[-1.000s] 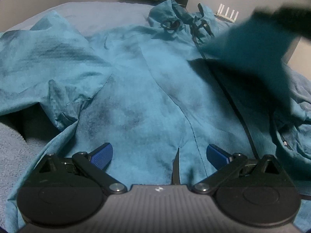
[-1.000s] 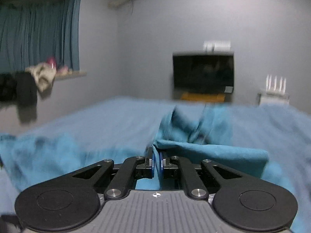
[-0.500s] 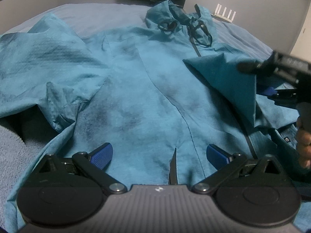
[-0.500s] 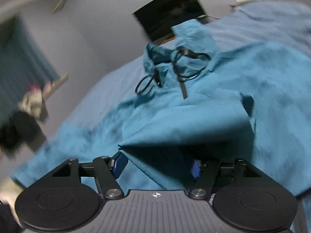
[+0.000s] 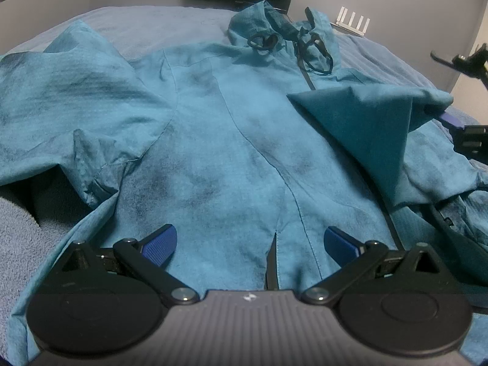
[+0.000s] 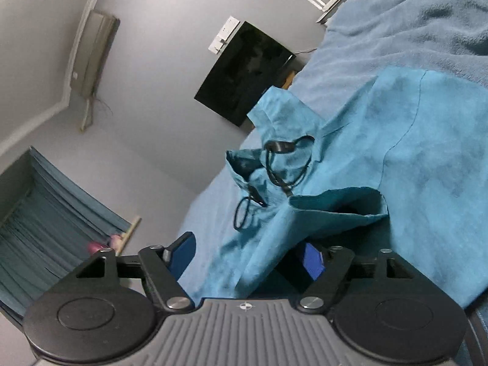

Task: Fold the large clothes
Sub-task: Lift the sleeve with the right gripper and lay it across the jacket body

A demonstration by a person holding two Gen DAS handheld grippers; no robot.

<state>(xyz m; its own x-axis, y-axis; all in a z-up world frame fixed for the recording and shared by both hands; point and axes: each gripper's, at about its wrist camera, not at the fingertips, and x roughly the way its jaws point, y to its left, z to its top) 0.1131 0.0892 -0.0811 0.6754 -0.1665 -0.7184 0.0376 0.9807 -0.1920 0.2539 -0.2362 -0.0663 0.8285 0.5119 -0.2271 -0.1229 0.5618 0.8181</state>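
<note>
A large teal hooded jacket point(image 5: 231, 140) lies spread front-up on the bed, hood with black drawstrings point(image 5: 286, 36) at the far end. Its right sleeve point(image 5: 372, 128) is folded in over the chest. My left gripper point(image 5: 248, 241) is open and empty, low over the jacket's hem. My right gripper point(image 6: 250, 253) is open, tilted, with the folded sleeve cloth point(image 6: 305, 228) lying loose between its fingers; it also shows at the right edge of the left wrist view point(image 5: 466, 122). The jacket's body point(image 6: 427, 158) fills the right wrist view's right side.
The bed has a grey-blue fleece blanket point(image 5: 18, 238). A black TV point(image 6: 244, 76) hangs on the far wall, a white router point(image 5: 352, 23) stands beside the bed, and a curtained window point(image 6: 45, 222) with a sill lies to the left.
My right gripper carried the sleeve across the jacket, opened and let it drop folded over the chest, then drew back to the right. My left gripper has stayed still and open.
</note>
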